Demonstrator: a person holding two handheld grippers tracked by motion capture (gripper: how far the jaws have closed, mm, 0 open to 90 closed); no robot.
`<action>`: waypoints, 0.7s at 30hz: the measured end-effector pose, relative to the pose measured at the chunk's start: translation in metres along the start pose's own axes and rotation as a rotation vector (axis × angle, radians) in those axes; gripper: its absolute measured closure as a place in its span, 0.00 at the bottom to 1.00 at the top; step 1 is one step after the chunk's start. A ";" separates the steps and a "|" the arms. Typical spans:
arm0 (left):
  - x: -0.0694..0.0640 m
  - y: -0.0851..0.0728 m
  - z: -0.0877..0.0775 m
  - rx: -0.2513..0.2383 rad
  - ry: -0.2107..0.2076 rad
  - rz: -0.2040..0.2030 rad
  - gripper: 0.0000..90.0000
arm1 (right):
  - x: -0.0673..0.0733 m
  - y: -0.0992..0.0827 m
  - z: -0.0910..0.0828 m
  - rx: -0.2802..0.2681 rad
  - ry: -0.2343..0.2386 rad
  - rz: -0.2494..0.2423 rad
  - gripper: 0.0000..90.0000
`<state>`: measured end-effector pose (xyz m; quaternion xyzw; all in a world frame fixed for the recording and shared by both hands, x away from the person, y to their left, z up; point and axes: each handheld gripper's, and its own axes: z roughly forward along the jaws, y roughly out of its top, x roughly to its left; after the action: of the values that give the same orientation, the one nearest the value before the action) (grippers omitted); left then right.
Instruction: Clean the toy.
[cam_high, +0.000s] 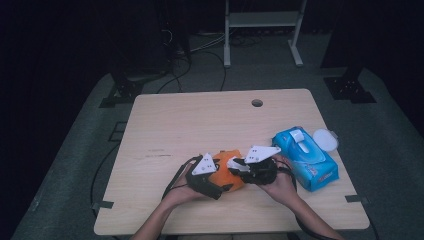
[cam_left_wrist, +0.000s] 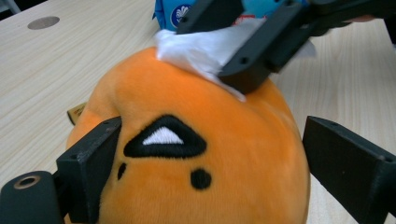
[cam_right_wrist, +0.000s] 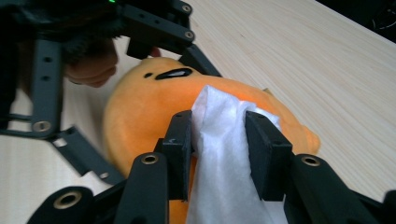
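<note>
Two grippers meet: the left gripper (cam_high: 214, 186) straddles a round orange plush toy (cam_left_wrist: 187, 154), fingers released; the right gripper (cam_right_wrist: 218, 135) pinches a white tissue (cam_right_wrist: 222, 154) against it.

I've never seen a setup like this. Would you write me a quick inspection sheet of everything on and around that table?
Surface: wooden table, round hole near its far edge.
Job's things: orange plush toy; white wipe pressed on its top; blue wipes pack, white lid beside it.
Clutter: nothing seen.
Grippers: left gripper straddles the plush, jaws apart; right gripper is shut on the wipe.
Cables: black cable trails from the left gripper; more lie on the floor behind.
Surroundings: dark room, grey floor, white stand behind.
</note>
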<state>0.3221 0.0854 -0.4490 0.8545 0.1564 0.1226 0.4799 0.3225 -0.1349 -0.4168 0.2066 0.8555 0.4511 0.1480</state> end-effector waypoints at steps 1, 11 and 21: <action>0.000 0.000 0.001 0.002 0.001 0.002 0.10 | -0.001 0.000 0.001 0.001 0.000 0.001 0.69; 0.000 0.011 -0.013 -0.004 0.066 -0.050 0.10 | -0.006 -0.007 0.002 0.045 -0.013 0.058 0.86; 0.007 0.002 -0.018 -0.003 0.063 -0.044 0.25 | -0.010 -0.008 -0.018 0.073 -0.041 0.070 0.90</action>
<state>0.3222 0.1018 -0.4378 0.8458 0.1901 0.1389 0.4788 0.3212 -0.1564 -0.4134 0.2510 0.8604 0.4202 0.1422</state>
